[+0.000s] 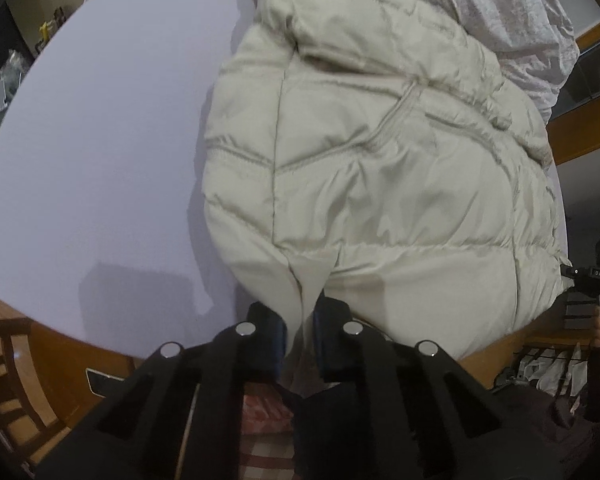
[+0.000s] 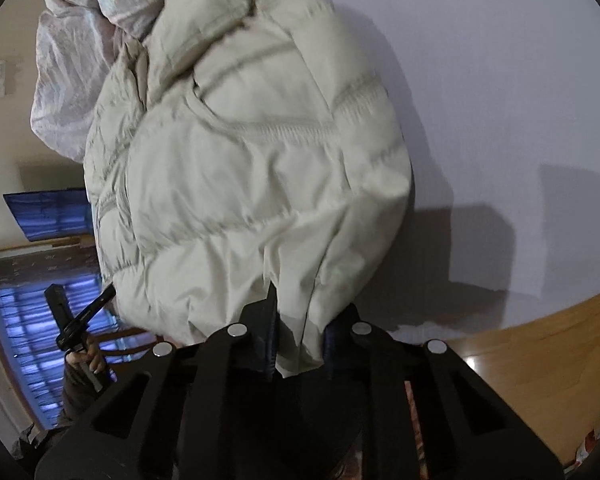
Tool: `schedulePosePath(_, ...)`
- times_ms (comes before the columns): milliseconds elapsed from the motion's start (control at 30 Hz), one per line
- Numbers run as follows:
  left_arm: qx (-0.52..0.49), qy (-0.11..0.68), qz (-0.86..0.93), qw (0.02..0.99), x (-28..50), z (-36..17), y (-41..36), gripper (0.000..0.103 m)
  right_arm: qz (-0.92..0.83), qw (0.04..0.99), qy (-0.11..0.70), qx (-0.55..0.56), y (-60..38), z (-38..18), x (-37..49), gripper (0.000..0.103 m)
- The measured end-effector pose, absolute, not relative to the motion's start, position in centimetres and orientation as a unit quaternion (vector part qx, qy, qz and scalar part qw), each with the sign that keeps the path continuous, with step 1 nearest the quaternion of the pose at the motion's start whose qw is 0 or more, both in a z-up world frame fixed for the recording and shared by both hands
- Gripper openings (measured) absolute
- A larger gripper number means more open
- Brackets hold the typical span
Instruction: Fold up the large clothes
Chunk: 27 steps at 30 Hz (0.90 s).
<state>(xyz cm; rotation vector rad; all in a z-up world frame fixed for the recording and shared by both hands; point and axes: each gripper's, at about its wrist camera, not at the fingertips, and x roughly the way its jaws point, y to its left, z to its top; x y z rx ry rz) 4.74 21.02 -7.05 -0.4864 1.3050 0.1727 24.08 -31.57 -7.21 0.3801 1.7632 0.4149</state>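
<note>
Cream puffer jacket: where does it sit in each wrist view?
Left wrist: jacket fills centre and right; left gripper pinches its hem.
Right wrist: jacket fills centre-left; right gripper pinches its hem.
Shared landmark: crumpled pinkish cloth behind it.

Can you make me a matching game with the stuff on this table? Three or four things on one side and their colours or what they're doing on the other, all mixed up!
Things:
1. puffer jacket
2. crumpled blanket
3. table top
4. left gripper

Descriptions:
A. pale pinkish, bunched up behind the jacket
B. black, pinching the jacket's near edge
C. cream, quilted, lying on the table
D. flat, pale lilac-white, with a wooden rim

Pairs: 1-C, 2-A, 3-D, 4-B

The right gripper is pinching the jacket's edge too.
</note>
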Motion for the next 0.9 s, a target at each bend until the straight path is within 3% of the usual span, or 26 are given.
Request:
schedulePosePath(567, -0.144, 0.479, 0.05, 0.865, 13.7, 4.7, 24.7, 0.011, 0.103, 0.768, 0.615, 0.146, -26.6, 1.8, 31.1, 0.016)
schedulePosePath(900, -0.122, 0.455, 0.109, 0.876, 22.2, 6.3, 26.1, 0.011, 0.091, 0.813, 0.566, 0.106, -22.3, 4.3, 40.4, 0.016)
